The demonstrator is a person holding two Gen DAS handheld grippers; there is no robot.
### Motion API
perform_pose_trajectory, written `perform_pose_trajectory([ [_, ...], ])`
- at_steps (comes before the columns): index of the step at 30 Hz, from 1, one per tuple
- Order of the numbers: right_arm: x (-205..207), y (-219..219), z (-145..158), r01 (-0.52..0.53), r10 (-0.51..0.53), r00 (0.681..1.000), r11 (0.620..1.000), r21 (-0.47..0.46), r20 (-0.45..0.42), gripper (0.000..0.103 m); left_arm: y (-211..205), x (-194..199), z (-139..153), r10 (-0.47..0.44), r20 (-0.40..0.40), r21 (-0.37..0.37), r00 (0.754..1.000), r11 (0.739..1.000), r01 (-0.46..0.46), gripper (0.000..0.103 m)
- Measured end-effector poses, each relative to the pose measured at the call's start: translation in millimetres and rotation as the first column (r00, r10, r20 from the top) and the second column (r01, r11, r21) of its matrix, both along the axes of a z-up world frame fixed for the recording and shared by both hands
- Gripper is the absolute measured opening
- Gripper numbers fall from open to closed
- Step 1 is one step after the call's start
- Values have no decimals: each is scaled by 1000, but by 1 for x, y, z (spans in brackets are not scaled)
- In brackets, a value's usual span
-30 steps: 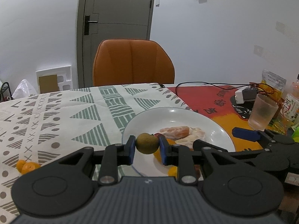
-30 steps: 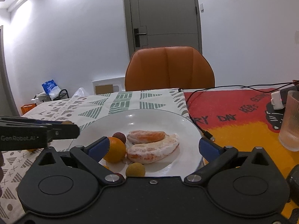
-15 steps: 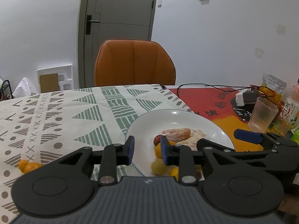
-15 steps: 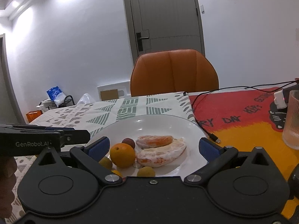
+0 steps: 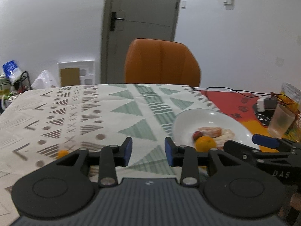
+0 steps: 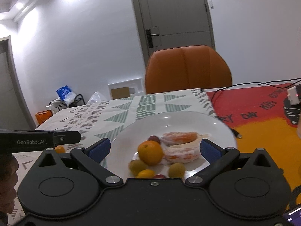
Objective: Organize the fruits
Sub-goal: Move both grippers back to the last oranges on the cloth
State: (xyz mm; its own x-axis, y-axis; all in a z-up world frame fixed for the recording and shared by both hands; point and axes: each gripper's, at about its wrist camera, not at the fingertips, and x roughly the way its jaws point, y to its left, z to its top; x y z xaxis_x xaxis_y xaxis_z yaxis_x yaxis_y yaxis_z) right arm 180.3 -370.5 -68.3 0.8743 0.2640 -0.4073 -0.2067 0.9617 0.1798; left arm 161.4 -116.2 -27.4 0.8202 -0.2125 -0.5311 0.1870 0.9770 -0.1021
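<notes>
Fruits sit piled on the round white plate (image 6: 216, 130), so the left claw (image 5: 148, 151), jaws just opening and empty, faces the small orange fruit (image 5: 62, 153) left on the patterned surface (image 5: 94, 113). Right claw (image 6: 155, 148) hangs wide, empty.

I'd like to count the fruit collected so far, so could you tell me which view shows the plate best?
The right wrist view: the plate sits centred between the open jaws, with the orange, peeled segments and small fruits all visible. The left wrist view shows the plate off right, blurred, its near part hidden behind both grippers.
</notes>
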Motion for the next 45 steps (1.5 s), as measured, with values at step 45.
perform_pose_trajectory([
  [45, 12, 118, 0, -290, 288, 956, 957, -28, -65, 88, 133, -12, -25, 249, -36, -21, 968, 968, -250, 66],
])
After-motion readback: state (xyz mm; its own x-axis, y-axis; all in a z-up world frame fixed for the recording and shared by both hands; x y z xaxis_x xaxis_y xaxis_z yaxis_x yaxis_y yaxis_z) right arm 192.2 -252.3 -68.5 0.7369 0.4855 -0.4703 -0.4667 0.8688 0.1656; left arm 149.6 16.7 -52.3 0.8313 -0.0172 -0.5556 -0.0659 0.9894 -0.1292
